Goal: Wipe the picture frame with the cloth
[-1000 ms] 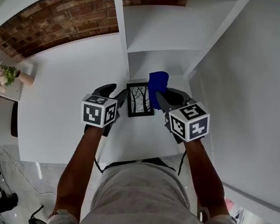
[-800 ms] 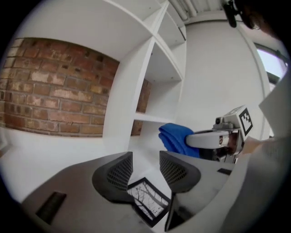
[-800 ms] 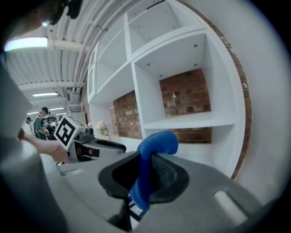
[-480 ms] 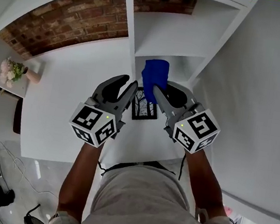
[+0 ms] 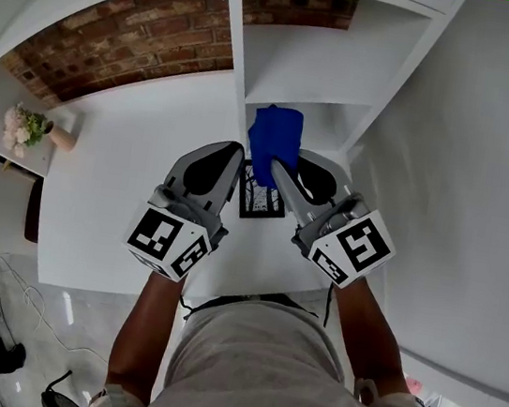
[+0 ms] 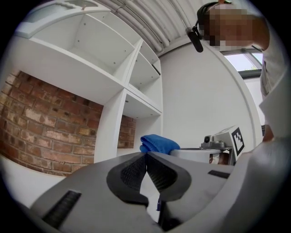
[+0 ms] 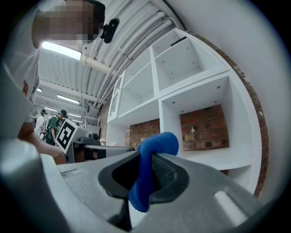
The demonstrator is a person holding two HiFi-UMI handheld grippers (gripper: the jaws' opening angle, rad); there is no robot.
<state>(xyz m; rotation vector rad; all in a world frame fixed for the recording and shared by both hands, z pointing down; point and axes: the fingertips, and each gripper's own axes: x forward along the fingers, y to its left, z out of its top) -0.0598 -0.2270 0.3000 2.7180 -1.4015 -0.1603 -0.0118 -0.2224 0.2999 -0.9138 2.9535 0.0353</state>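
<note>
Now both tools have been raised above the counter (image 5: 118, 168). The left tool (image 5: 237, 152), wide apart a second ago, has been clenched on nothing. The blue cloth (image 5: 276, 135) is gripped in the right tool (image 5: 275, 167) over the frame (image 5: 262, 203), which lies between them, seemingly untouched; wiping is judged not yet begun.

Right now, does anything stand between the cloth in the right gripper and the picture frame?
Nothing visible does. The right gripper is shut on the blue cloth, which in the head view hangs just over the top edge of the picture frame. The left gripper, shut, is at the left side of the frame, not across it.
</note>
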